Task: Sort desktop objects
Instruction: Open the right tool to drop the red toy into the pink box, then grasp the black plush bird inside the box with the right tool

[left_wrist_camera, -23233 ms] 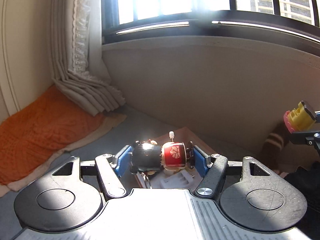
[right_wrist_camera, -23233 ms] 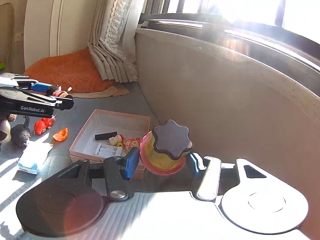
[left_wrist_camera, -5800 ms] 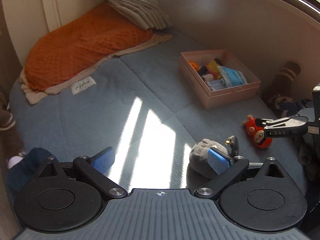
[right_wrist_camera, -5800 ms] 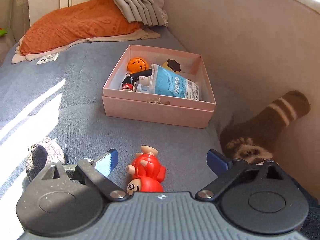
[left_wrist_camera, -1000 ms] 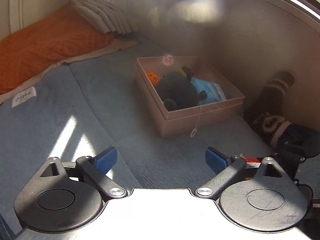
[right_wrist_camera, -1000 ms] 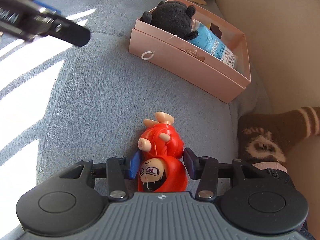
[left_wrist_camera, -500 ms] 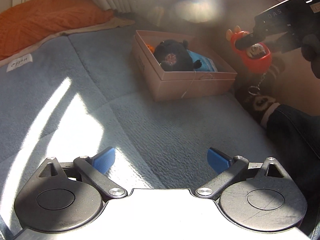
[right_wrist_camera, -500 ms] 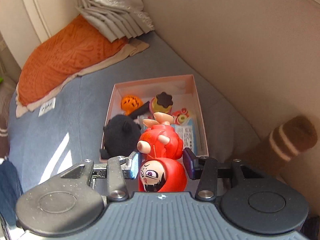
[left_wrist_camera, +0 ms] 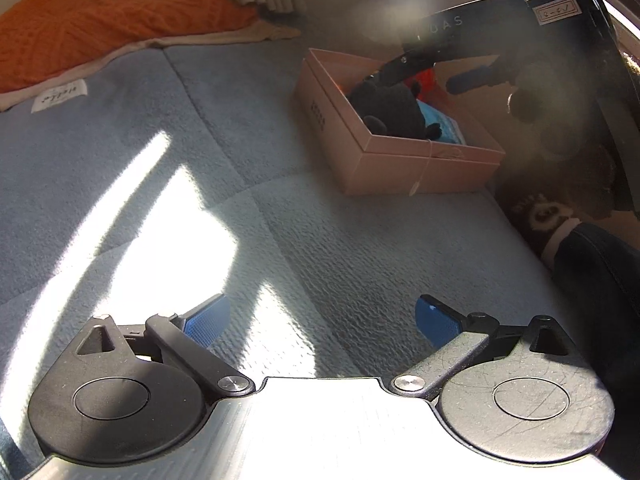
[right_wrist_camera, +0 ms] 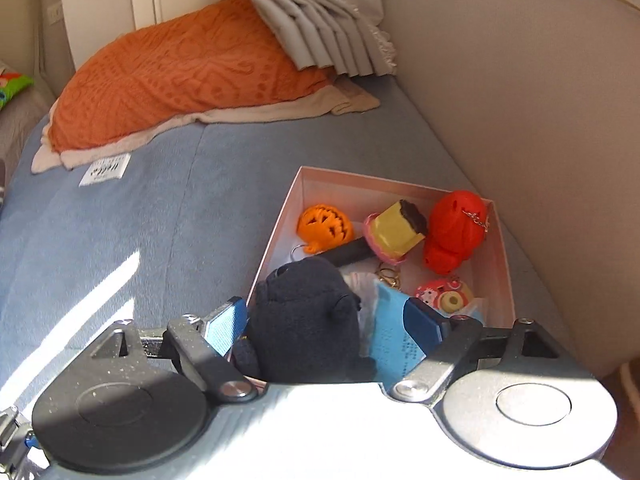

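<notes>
Half a second ago my right gripper (right_wrist_camera: 324, 324) was clamped on the red figure (right_wrist_camera: 454, 232) above the pink box (right_wrist_camera: 505, 264); since then its jaws have just been opening and the toy now lies inside the box, at about one o'clock in the right wrist view, against the far right wall with its chain draped over it.

Going left to right in that view: at ten o'clock the orange blanket (right_wrist_camera: 180, 72) lies on the grey-blue cushion (right_wrist_camera: 120, 240); in the box sit the orange pumpkin (right_wrist_camera: 325, 226), the yellow and pink toy (right_wrist_camera: 394, 234), then the red figure. Nearer me, the black plush (right_wrist_camera: 306, 316) lies between my spread pads, but neither pad presses on it, so this gripper is released and empty.

My left gripper (left_wrist_camera: 322, 318) has sunk a little toward the cushion. Its jaws stand wide apart with only fabric beneath them. From its camera the box is at one o'clock, with the right gripper hanging over it.

My worry is the withdrawal. The plush bulges above the box rim right between my right pads, and I judge that pulling back low could drag it out, or catch the loose thread (left_wrist_camera: 422, 168) hanging down the front wall. I see no other loose object on the cushion, so the sorting looks close to finished.
</notes>
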`<state>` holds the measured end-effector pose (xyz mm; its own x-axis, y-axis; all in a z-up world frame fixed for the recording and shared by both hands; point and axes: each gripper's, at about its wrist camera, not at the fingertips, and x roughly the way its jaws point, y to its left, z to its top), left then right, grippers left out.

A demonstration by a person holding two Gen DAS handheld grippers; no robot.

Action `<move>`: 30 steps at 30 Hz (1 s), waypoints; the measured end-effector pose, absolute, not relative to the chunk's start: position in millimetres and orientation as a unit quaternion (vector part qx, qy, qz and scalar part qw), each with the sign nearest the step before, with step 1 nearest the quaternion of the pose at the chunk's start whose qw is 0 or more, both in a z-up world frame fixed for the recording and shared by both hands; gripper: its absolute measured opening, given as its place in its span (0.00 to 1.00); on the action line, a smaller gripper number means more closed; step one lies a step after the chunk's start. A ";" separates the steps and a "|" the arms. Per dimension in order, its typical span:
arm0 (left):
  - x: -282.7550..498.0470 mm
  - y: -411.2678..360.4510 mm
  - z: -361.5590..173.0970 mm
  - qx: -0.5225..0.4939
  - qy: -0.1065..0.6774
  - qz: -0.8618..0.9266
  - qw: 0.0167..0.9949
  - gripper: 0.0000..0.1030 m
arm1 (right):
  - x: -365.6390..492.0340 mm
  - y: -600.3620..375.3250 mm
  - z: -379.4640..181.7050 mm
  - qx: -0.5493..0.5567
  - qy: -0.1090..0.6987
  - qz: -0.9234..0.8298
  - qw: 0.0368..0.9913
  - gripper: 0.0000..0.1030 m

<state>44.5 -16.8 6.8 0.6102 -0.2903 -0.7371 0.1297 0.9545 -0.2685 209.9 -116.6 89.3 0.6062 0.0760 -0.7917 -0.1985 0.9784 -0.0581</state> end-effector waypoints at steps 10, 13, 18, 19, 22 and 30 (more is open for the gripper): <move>46.9 -14.0 5.1 -0.102 0.431 -0.113 0.889 0.99 | 232.5 -150.9 90.9 0.066 0.474 0.050 0.877 0.55; 45.5 -16.2 5.8 -0.100 0.429 -0.118 0.890 0.99 | 240.0 -165.2 117.5 0.106 0.433 0.032 0.895 0.54; 46.7 -17.7 2.3 -0.095 0.434 -0.115 0.888 0.99 | 260.1 -185.6 142.4 0.178 0.392 0.036 0.902 0.59; 46.7 -17.3 2.2 -0.094 0.435 -0.113 0.888 0.99 | 262.3 -186.4 139.3 0.179 0.399 0.035 0.899 0.59; 46.3 -16.0 2.4 -0.095 0.434 -0.111 0.889 0.99 | 259.2 -186.7 124.4 0.160 0.417 0.016 0.895 0.59; 47.5 -19.3 -1.0 -0.091 0.440 -0.118 0.885 0.99 | 250.2 -179.2 118.3 0.102 0.405 0.007 0.908 0.59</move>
